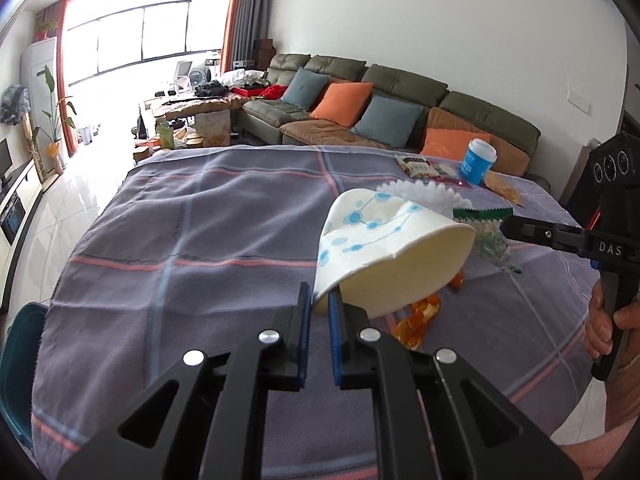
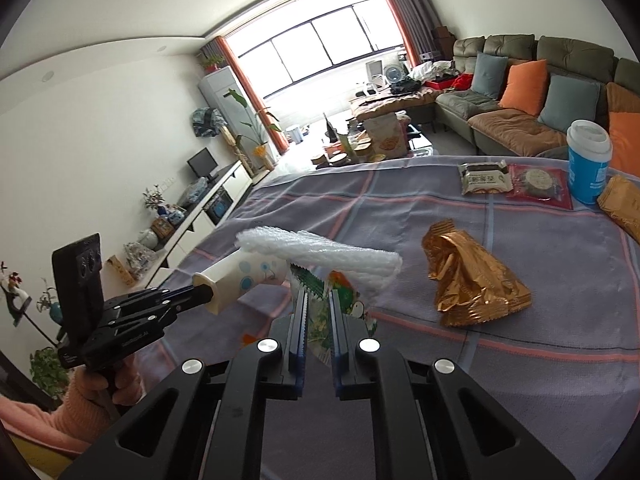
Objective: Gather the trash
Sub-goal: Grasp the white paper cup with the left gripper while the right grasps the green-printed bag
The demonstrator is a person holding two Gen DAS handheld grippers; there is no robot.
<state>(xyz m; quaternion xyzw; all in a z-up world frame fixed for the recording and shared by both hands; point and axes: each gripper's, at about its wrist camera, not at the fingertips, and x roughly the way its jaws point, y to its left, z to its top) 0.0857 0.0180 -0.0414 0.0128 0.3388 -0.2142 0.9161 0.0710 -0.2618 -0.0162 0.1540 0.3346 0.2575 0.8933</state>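
My left gripper (image 1: 320, 300) is shut on the rim of a crushed white paper cup with blue dots (image 1: 384, 252) and holds it above the table; the cup also shows in the right wrist view (image 2: 240, 280). My right gripper (image 2: 318, 300) is shut on a clear green-printed snack wrapper (image 2: 320, 320), which also shows in the left wrist view (image 1: 492, 236). A white foam net sleeve (image 2: 320, 256) sits against the cup and the wrapper. A crumpled gold wrapper (image 2: 476, 280) lies on the purple plaid tablecloth (image 2: 520, 380) to the right.
A blue cup with a white lid (image 2: 588, 160), two sealed snack packs (image 2: 486, 178) and a gold packet (image 2: 624, 204) lie at the table's far right. An orange wrapper (image 1: 416, 320) lies under the cup. A teal bin (image 1: 20, 368) stands left of the table. A sofa (image 1: 400, 104) is behind.
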